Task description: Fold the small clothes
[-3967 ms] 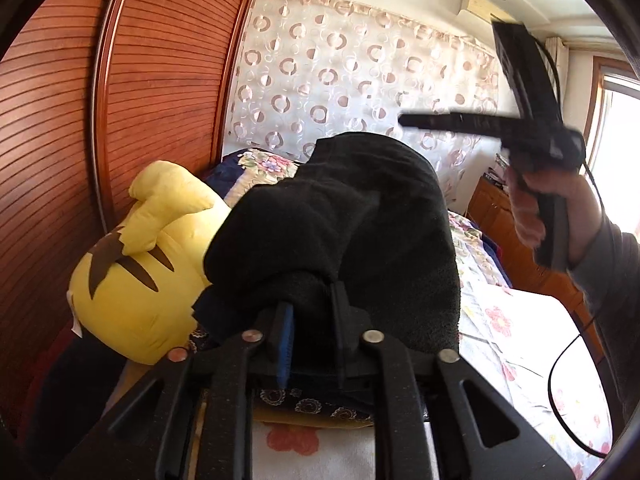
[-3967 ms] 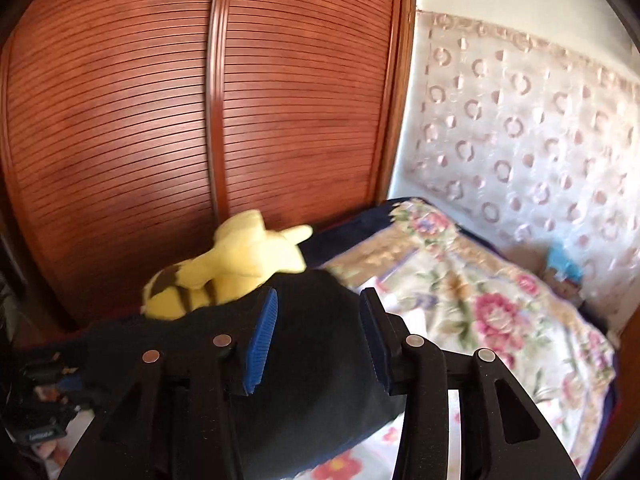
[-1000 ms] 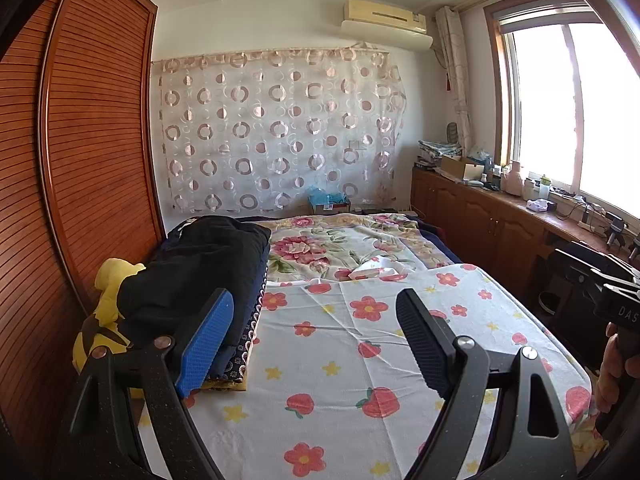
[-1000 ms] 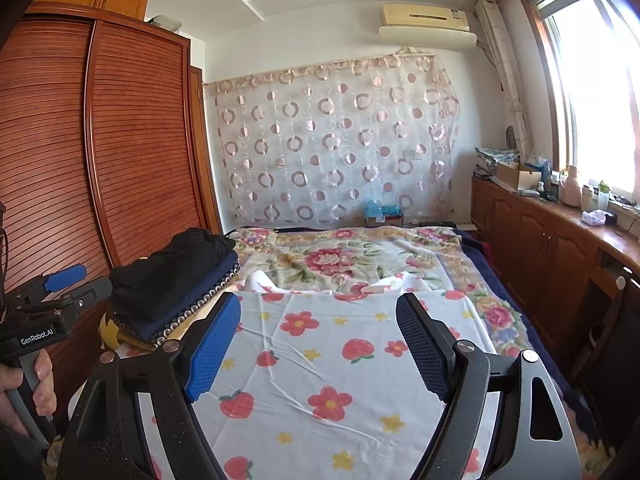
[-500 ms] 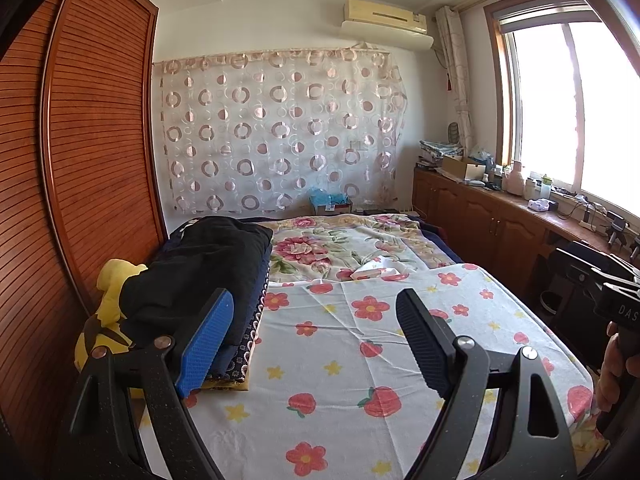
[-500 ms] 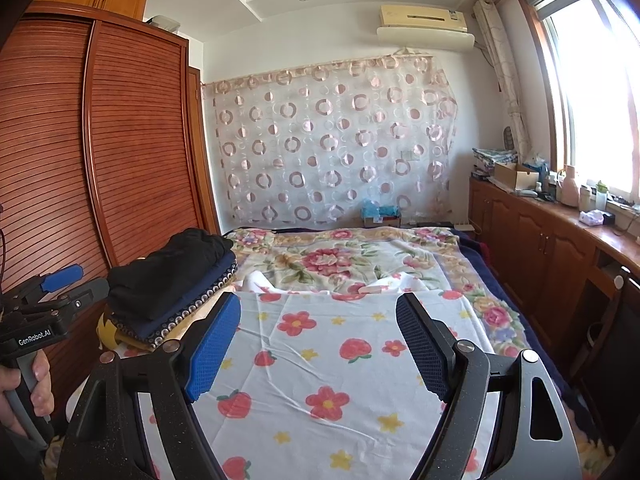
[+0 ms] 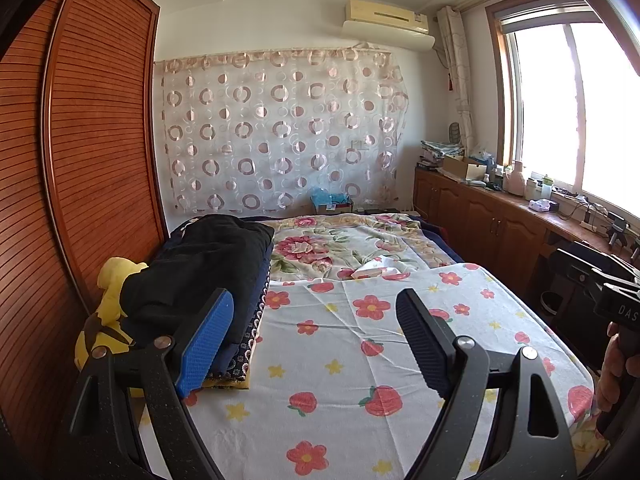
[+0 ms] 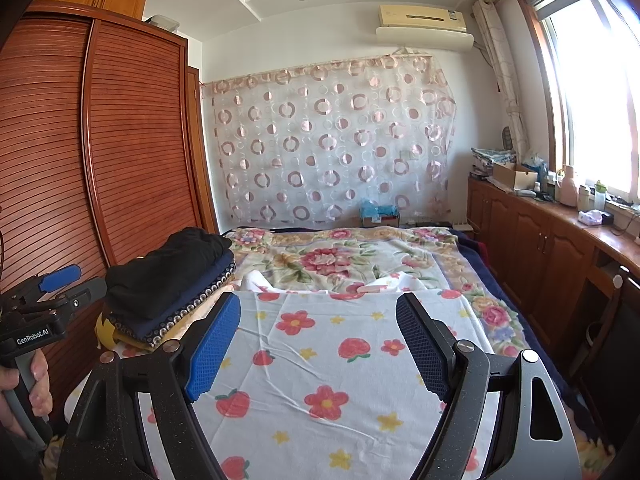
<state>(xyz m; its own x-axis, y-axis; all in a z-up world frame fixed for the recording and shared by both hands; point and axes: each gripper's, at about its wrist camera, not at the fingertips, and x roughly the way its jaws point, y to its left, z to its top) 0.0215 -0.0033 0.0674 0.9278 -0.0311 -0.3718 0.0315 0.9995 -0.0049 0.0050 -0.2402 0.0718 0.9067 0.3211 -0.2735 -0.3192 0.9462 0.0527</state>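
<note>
Left gripper (image 7: pixel 316 336) and right gripper (image 8: pixel 318 340) both gape wide, holding nothing. We note the folded dark clothes (image 7: pixel 200 268) stacked at the bed's (image 7: pixel 360 360) left edge, on a yellow plush toy (image 7: pixel 108 312). We judge them soft, light and limp; pinch an edge or corner.

Light: bright daylight from the window (image 7: pixel 576 108) on the right in both views.
Glare: the panes are blown out to white, with no detail outside.
Bed: the sheet (image 7: pixel 360 344) is evenly lit; only soft shadows lie under each tool.
Dark zones: the black clothes (image 7: pixel 200 268) lose their folds in shade.
Distortion: strong fisheye; the wardrobe (image 8: pixel 100 140) and ceiling lines bow, and black vignette fills the corners.
Focus: sharp throughout, no motion blur.
</note>
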